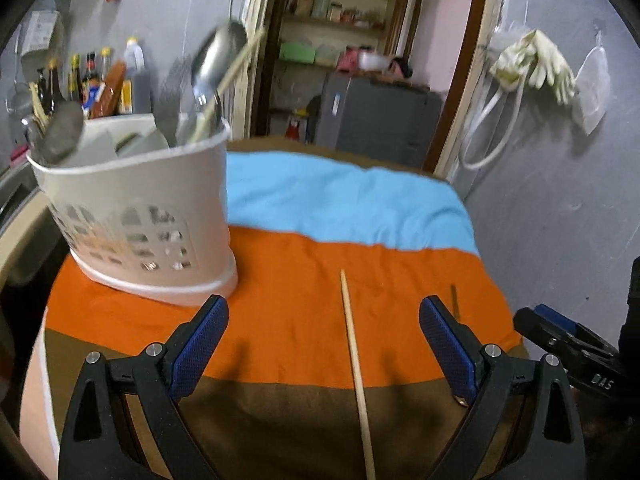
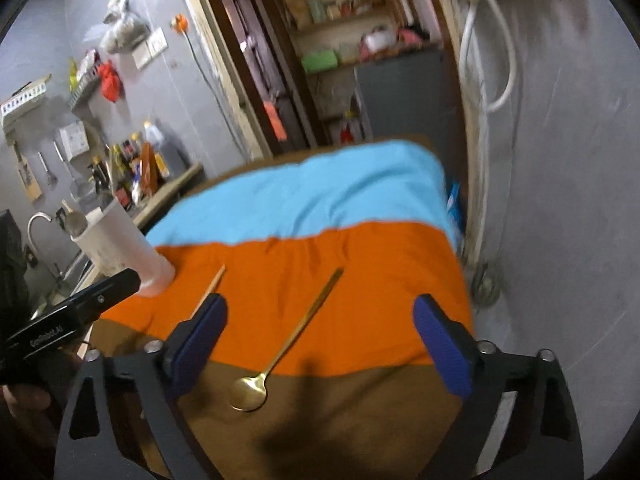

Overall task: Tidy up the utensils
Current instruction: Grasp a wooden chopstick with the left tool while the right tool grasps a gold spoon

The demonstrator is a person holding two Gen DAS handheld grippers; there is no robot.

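A striped cloth (image 2: 360, 264) covers the kitchen table — 1 chopstick (image 1: 354, 356) lies under the wide-open, empty left gripper (image 1: 324, 344), 1 gold spoon (image 2: 276, 360) under the equally empty right gripper (image 2: 320, 344). Pinch each mid-shaft (handles are thin), then drop upright into the white holder (image 1: 136, 216).

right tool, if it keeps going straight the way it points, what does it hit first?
Most likely the gold spoon, lying on the striped cloth between the open fingers of the right tool. Nothing stands in between; depth is hard to judge, so it might meet the cloth beside it.
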